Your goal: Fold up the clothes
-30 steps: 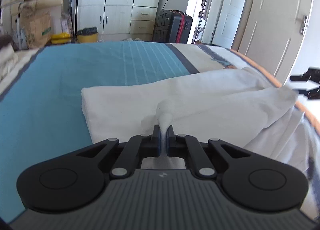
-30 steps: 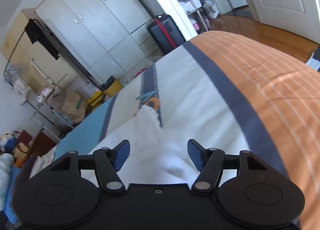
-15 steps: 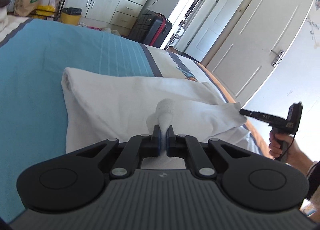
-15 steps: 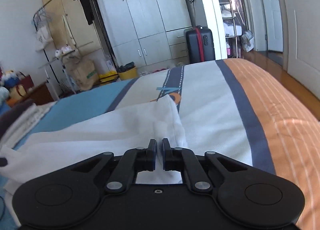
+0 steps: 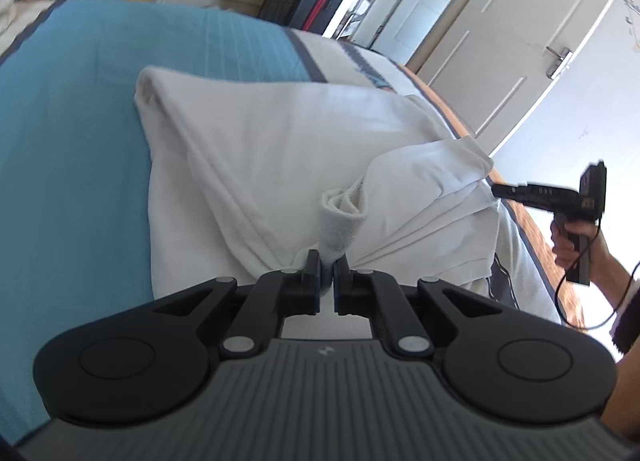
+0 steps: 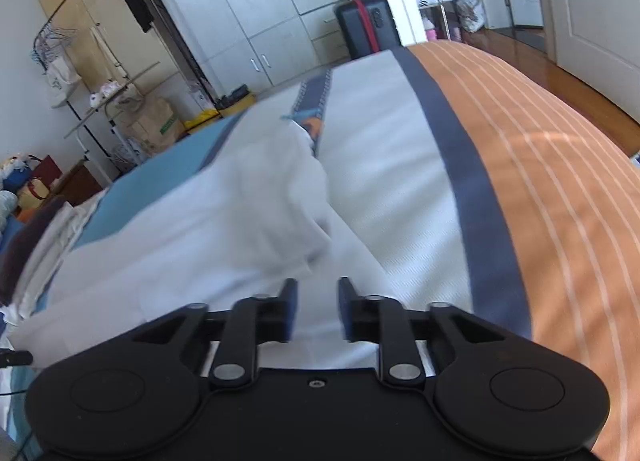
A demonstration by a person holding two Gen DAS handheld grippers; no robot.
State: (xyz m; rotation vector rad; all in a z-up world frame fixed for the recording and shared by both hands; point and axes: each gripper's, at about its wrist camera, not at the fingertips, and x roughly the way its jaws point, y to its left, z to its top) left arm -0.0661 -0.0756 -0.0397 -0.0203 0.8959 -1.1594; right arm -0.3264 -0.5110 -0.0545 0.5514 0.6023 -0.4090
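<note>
A white garment (image 5: 256, 141) lies partly folded on the bed. My left gripper (image 5: 327, 263) is shut on a bunched fold of it, the cloth pulled taut into creases; its jaws are just starting to ease apart with the cloth still pinched. In the left wrist view my right gripper (image 5: 498, 191), held by a hand (image 5: 572, 245), has its tip at the garment's right corner. Seen from the right wrist, the right gripper (image 6: 317, 293) has its jaws opening, parted over the white garment (image 6: 240, 217), and the pads press on nothing.
The bed cover runs in a blue (image 5: 72, 133), a white (image 6: 384, 181) and an orange (image 6: 560, 189) band. A black suitcase (image 6: 366, 27), wardrobes (image 6: 256, 9) and a clothes rack (image 6: 120, 21) stand beyond the bed. Folded laundry (image 6: 36, 245) lies at the left. A door (image 5: 504, 33) is on the right.
The right gripper closed on the garment's corner half a second ago and now stands parted. The left gripper kept its grip and swung, so the garment's right flap now bulges up.
</note>
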